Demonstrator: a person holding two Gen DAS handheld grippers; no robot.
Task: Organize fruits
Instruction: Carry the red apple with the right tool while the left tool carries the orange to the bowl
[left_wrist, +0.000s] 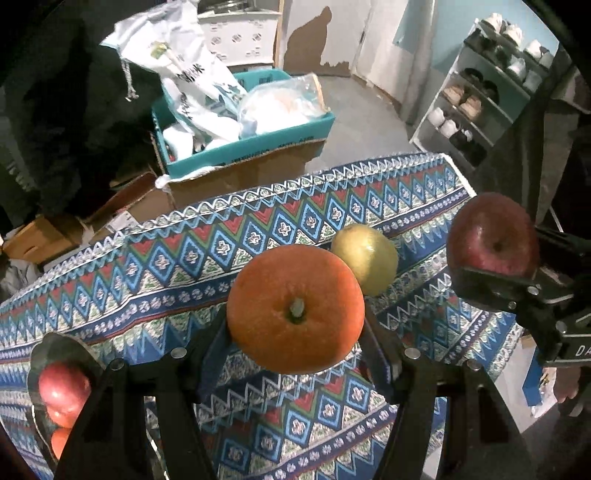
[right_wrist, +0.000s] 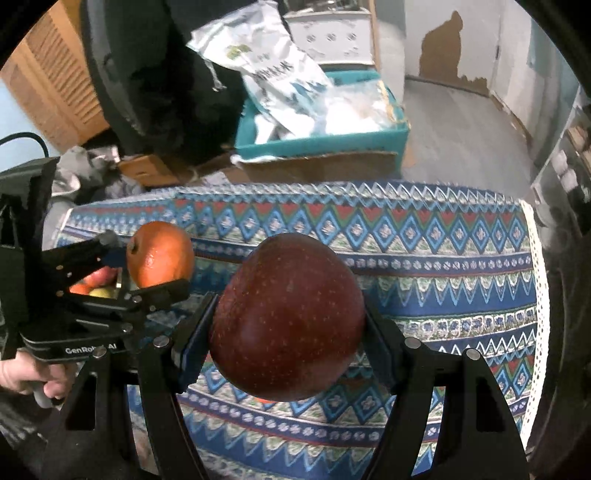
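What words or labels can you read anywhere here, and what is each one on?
"GenRob… AI", middle letters hidden: body of the left gripper, which holds the orange.
"DA", cut off: body of the right gripper, which holds the red apple.
White bag print: too blurred to read.

A table (left_wrist: 147, 280) under a patterned cloth (right_wrist: 424, 258) carries a pear (left_wrist: 365, 258) at two o'clock and a bowl (left_wrist: 55, 354) at eight o'clock.

bowl (left_wrist: 44, 354) of fruit, cut off by left gripper (left_wrist: 295, 332)
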